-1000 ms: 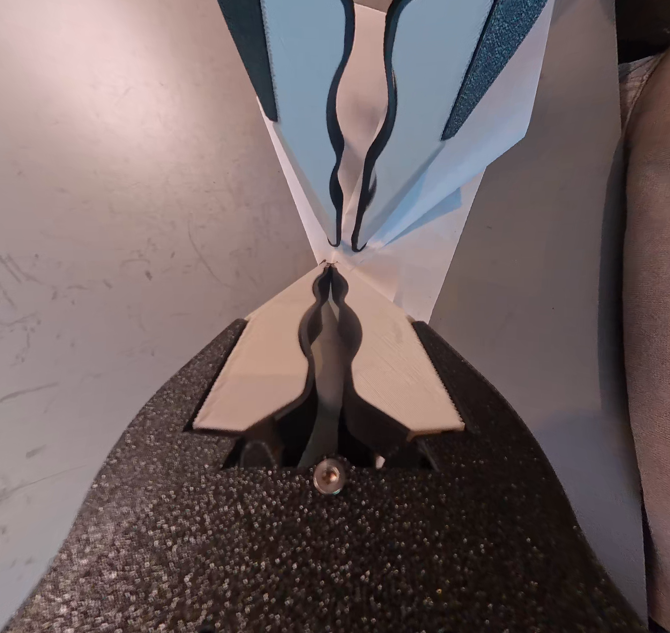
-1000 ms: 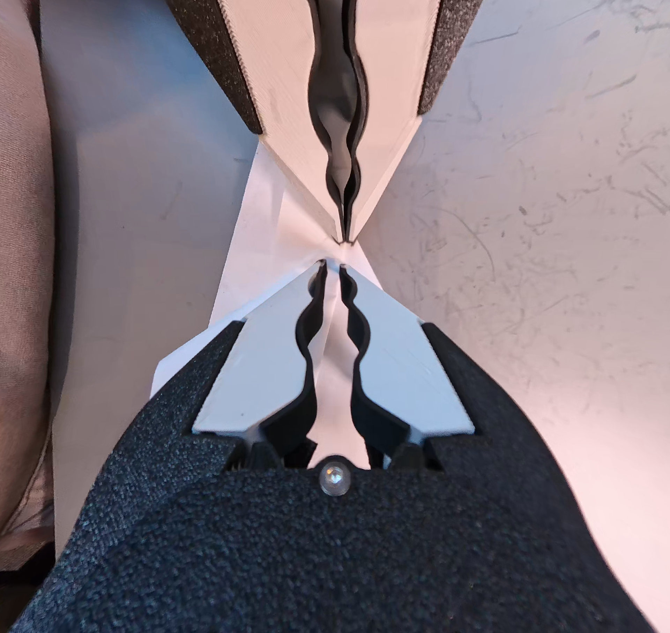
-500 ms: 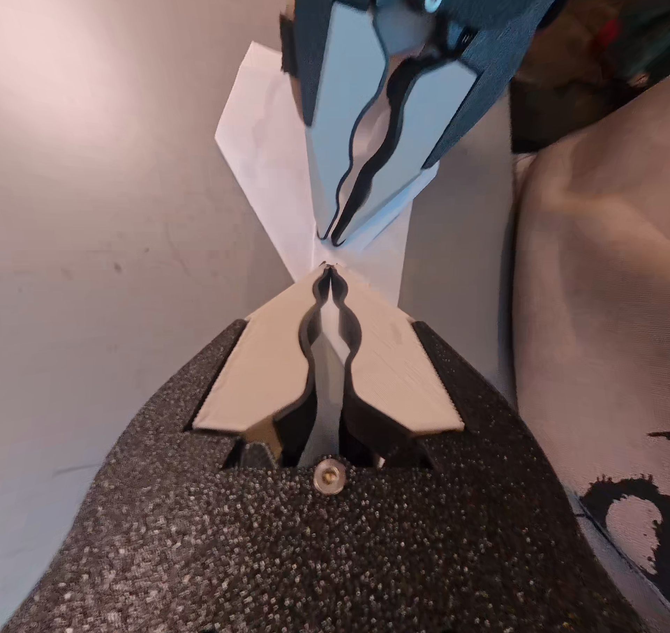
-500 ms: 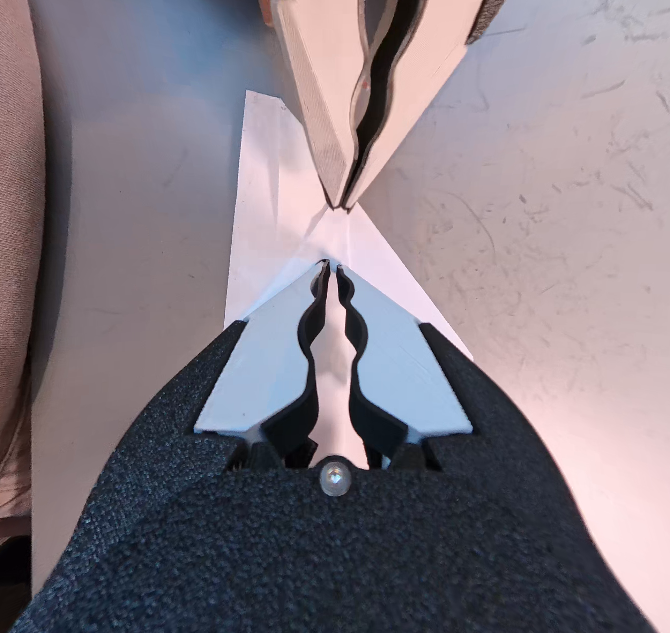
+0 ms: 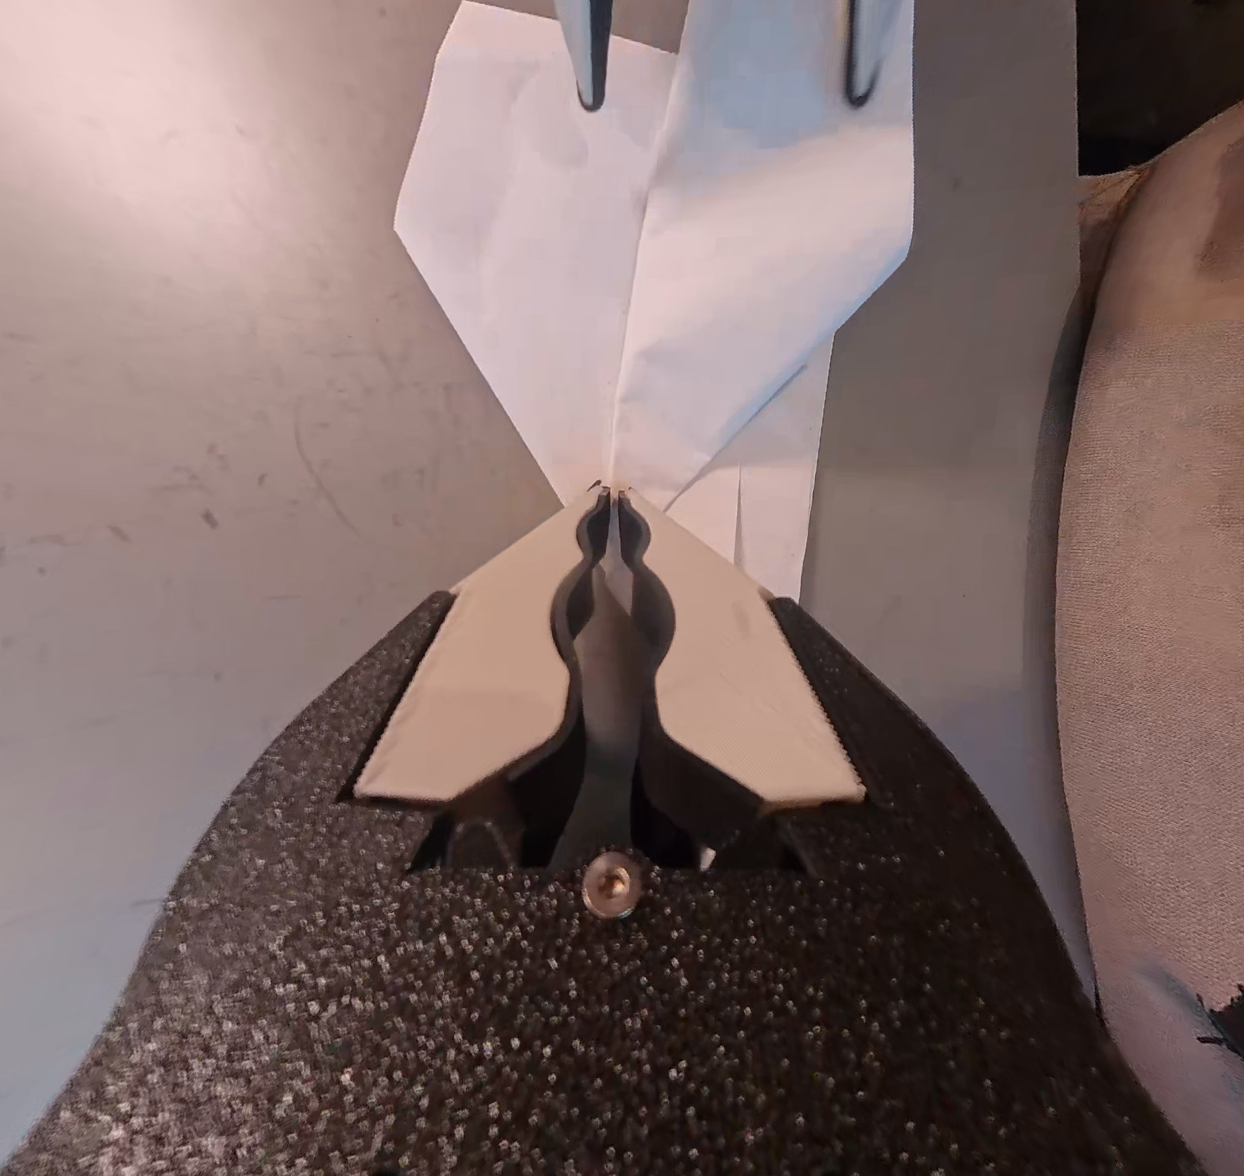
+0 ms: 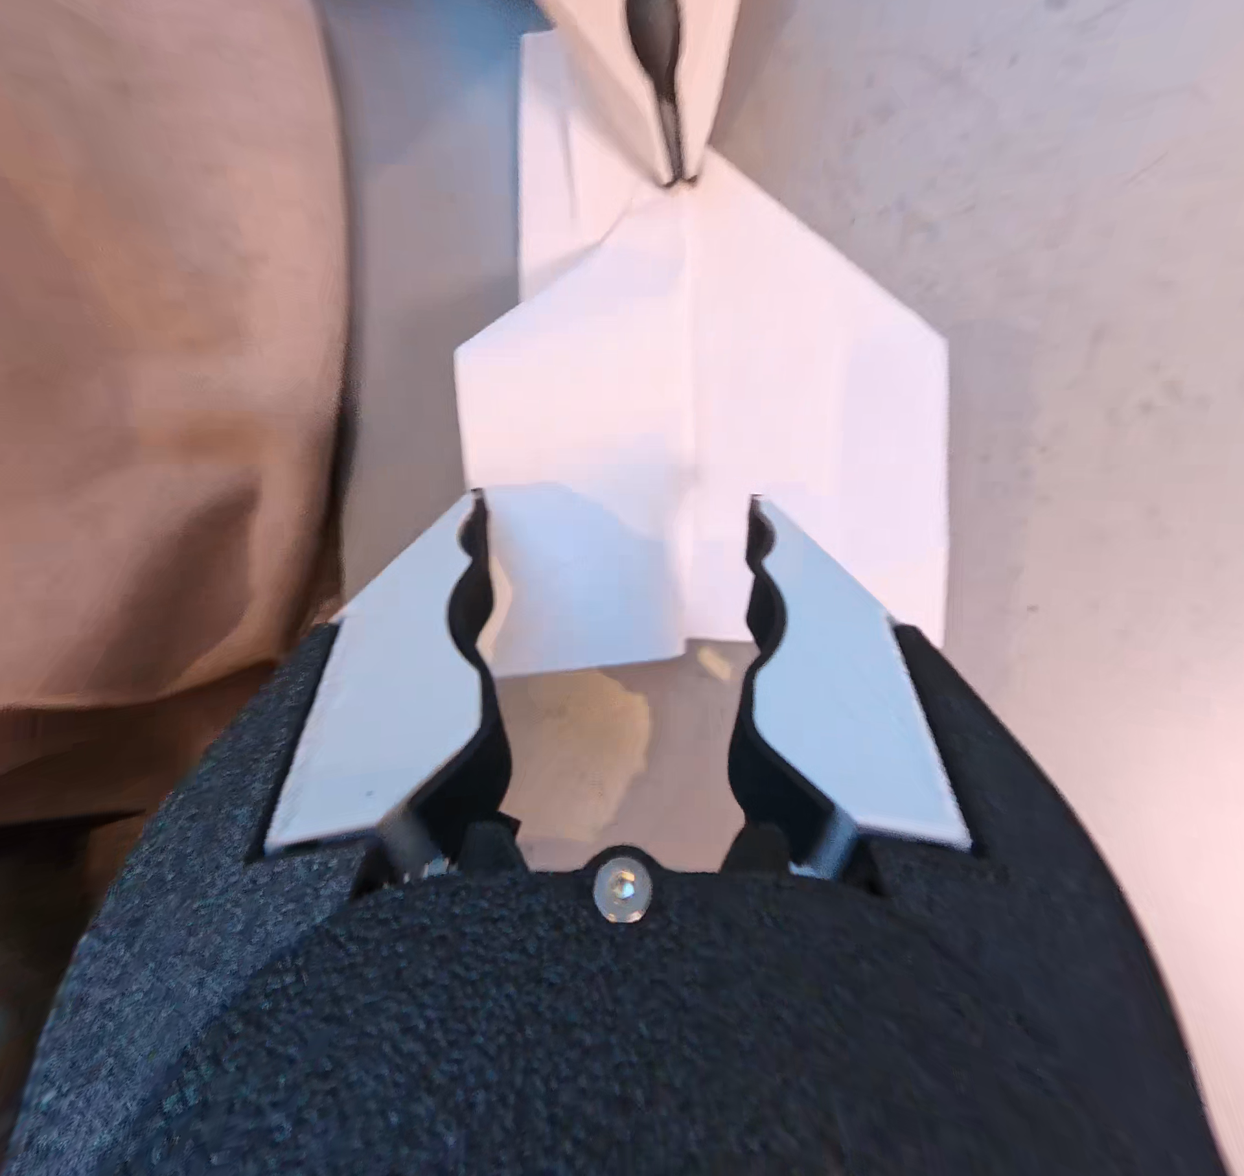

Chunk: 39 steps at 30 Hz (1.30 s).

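- The left hand-held gripper [image 5: 611, 494] is closed on the pointed end of a folded white paper [image 5: 707, 268]. The paper's middle crease runs straight into the pinch.
- From this pinch the paper widens toward 12 o'clock and lies low over the grey counter [image 5: 202, 336].
- The right hand-held gripper [image 6: 616, 504] has its fingers wide apart and grips nothing. The broad end of the paper lies between them.
- In my judgement the pinch takes only a small part of a thin sheet. A pull to the side could tear or crumple the point, so the hold is best kept in line with the crease.
- I also judge that the open fingers stand evenly to both sides of the crease, which is a good position around the broad end.
- A beige cloth [image 5: 1144, 538] fills the 3 o'clock side of the left wrist view and the 9 o'clock side of the right one. What it belongs to is cut off.
- The right wrist view is blurred. I cannot tell whether the open fingers touch the paper or hover above it.
- The underside folds of the paper are hidden.
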Each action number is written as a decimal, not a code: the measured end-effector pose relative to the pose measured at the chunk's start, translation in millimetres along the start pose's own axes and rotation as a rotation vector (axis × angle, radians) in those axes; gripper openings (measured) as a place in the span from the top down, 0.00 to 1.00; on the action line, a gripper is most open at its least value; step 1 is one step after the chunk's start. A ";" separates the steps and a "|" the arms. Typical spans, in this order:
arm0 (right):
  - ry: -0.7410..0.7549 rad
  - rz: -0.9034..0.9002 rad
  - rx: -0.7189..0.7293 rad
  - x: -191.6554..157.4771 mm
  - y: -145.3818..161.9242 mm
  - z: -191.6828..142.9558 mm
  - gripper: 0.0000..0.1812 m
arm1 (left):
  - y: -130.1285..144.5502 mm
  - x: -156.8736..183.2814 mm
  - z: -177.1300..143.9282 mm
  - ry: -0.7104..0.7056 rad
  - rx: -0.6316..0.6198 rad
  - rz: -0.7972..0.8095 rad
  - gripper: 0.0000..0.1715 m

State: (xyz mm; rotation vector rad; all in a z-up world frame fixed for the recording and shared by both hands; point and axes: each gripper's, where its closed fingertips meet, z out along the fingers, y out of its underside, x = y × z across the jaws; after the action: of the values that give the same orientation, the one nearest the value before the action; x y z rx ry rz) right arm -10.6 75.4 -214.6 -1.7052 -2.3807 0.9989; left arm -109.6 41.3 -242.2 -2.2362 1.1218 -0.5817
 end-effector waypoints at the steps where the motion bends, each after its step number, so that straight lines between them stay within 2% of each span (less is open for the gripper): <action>1: -0.022 -0.012 -0.007 -7.9 5.5 -1.8 0.54 | 0.0 0.1 -0.1 -0.002 0.000 -0.003 0.99; 3: 0.034 -0.080 -0.050 -11.3 17.3 2.8 0.51 | 0.1 0.1 -0.2 -0.007 0.004 -0.002 0.99; 5: 0.159 -0.163 -0.082 -4.8 23.7 11.2 0.56 | 0.3 0.3 -0.5 -0.007 0.006 -0.014 0.99; 8: 0.353 -0.229 -0.007 5.4 16.6 11.2 0.77 | 0.6 0.4 -0.9 -0.011 0.007 -0.031 0.99; 9: 0.415 -0.228 0.025 10.5 15.1 8.3 0.87 | 0.8 0.8 -1.1 -0.012 0.007 -0.037 0.99; 11: 0.522 -0.237 0.073 19.2 14.4 2.9 0.99 | 1.3 2.5 -1.6 -0.004 0.009 -0.054 0.99; 13: 0.639 -0.295 0.103 25.8 11.3 -1.5 1.00 | 1.4 3.3 -1.9 0.009 0.012 -0.068 0.99; 16: 0.828 -0.475 0.051 33.4 11.5 -0.8 1.00 | 1.5 7.6 -2.9 0.052 0.012 -0.082 0.99; 18: 0.917 -0.588 0.002 36.3 11.7 2.6 1.00 | -3.5 15.0 -7.9 0.127 0.044 -0.097 0.93; 20: 0.963 -0.648 -0.021 39.0 11.7 4.6 1.00 | -19.0 20.4 -17.4 0.172 0.127 -0.096 0.87; 23: 0.991 -0.705 -0.017 40.2 10.2 4.0 1.00 | -30.3 26.0 -13.4 0.086 0.148 0.045 0.72; 25: 0.996 -0.736 -0.013 40.2 10.1 3.9 1.00 | -24.2 21.5 1.0 -0.015 0.086 0.155 0.70; 26: 0.997 -0.747 -0.014 40.2 10.5 4.1 1.00 | -20.8 20.0 7.5 -0.043 0.062 0.194 0.70; 30: 0.981 -0.836 0.000 34.5 13.5 4.8 1.00 | -19.1 19.1 10.1 -0.082 0.073 0.295 0.90; 33: 0.920 -0.802 0.070 29.1 16.2 5.4 1.00 | -16.6 20.5 8.4 -0.096 0.091 0.331 0.98; 36: 0.775 -0.632 0.161 24.7 17.3 6.4 0.99 | -13.4 22.4 9.6 -0.109 0.087 0.361 0.99; 39: 0.606 -0.430 0.225 22.4 19.3 4.8 0.91 | -13.0 22.9 7.1 -0.093 0.109 0.348 0.99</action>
State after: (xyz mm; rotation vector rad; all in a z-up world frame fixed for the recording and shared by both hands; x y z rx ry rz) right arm -5.2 96.0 -235.7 -1.1289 -2.0073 0.5507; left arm -85.2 30.9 -236.1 -1.8966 1.3571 -0.3794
